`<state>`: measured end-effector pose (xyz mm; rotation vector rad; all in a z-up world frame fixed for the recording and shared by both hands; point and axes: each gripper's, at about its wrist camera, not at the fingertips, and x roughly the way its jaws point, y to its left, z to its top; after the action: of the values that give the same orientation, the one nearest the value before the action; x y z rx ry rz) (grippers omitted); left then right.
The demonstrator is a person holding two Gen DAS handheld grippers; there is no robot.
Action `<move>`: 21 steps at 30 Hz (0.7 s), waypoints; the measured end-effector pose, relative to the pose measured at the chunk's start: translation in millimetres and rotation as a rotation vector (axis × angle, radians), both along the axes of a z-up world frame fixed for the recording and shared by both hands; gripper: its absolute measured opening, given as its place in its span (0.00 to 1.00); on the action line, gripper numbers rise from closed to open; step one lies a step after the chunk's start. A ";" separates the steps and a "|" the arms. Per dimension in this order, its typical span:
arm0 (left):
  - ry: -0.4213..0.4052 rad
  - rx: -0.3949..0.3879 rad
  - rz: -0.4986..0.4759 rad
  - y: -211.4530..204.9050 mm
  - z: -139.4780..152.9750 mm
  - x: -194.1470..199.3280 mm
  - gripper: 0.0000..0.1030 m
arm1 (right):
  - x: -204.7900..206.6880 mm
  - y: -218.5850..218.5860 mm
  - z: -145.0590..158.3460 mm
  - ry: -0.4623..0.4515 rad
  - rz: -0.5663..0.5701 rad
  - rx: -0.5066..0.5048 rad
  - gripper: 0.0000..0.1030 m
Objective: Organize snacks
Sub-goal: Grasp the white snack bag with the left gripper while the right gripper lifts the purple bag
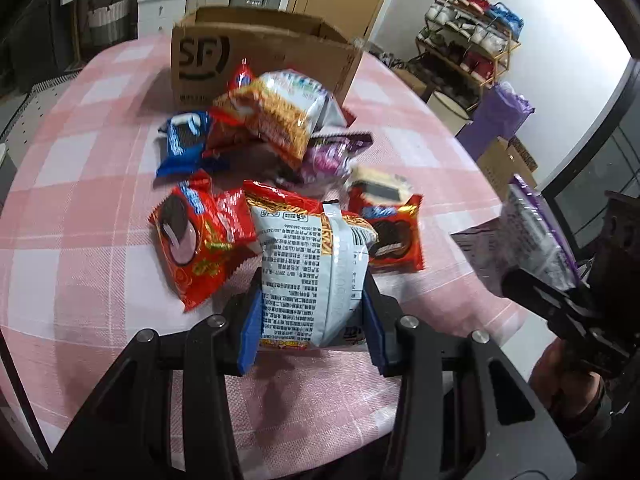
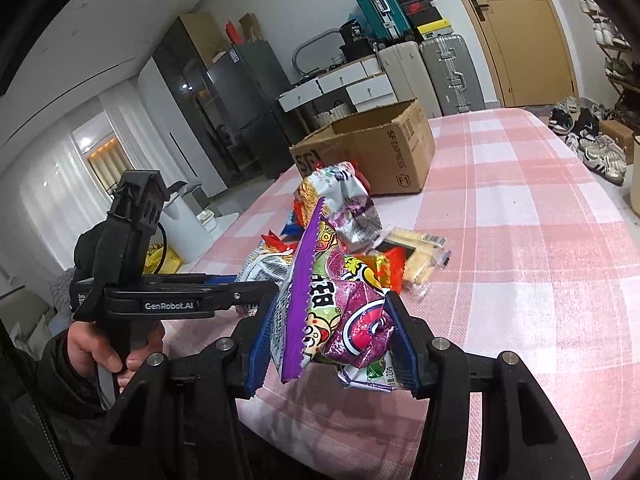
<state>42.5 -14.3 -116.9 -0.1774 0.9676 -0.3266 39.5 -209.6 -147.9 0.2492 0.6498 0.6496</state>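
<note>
My left gripper (image 1: 314, 284) is shut on a noodle snack packet (image 1: 312, 264), white printed back facing up, at the near edge of the pile. In the right wrist view my right gripper (image 2: 331, 300) is shut on a crumpled purple candy packet (image 2: 344, 320), held above the table. The left gripper (image 2: 240, 292) shows there too, its fingers in the pile. Loose snacks lie in a heap: red cookie packs (image 1: 188, 240), a blue cookie pack (image 1: 184, 140), and another noodle packet (image 1: 276, 116). An open cardboard box (image 1: 260, 60) stands behind the heap.
The table carries a pink checked cloth (image 1: 80, 200), and its right half (image 2: 540, 240) holds nothing but the cloth. Suitcases (image 2: 440, 72), drawers and a fridge stand beyond the far edge. Shoes (image 2: 592, 148) lie on the floor to the right.
</note>
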 end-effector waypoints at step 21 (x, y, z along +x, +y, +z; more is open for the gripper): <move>-0.198 -0.032 0.075 50.3 104.9 40.6 0.39 | 60.7 15.5 81.2 -0.105 0.047 0.084 0.51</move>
<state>83.1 35.9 -12.0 -0.2060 0.7580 -0.2849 100.1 -194.1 -66.8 0.2763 0.5301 0.7310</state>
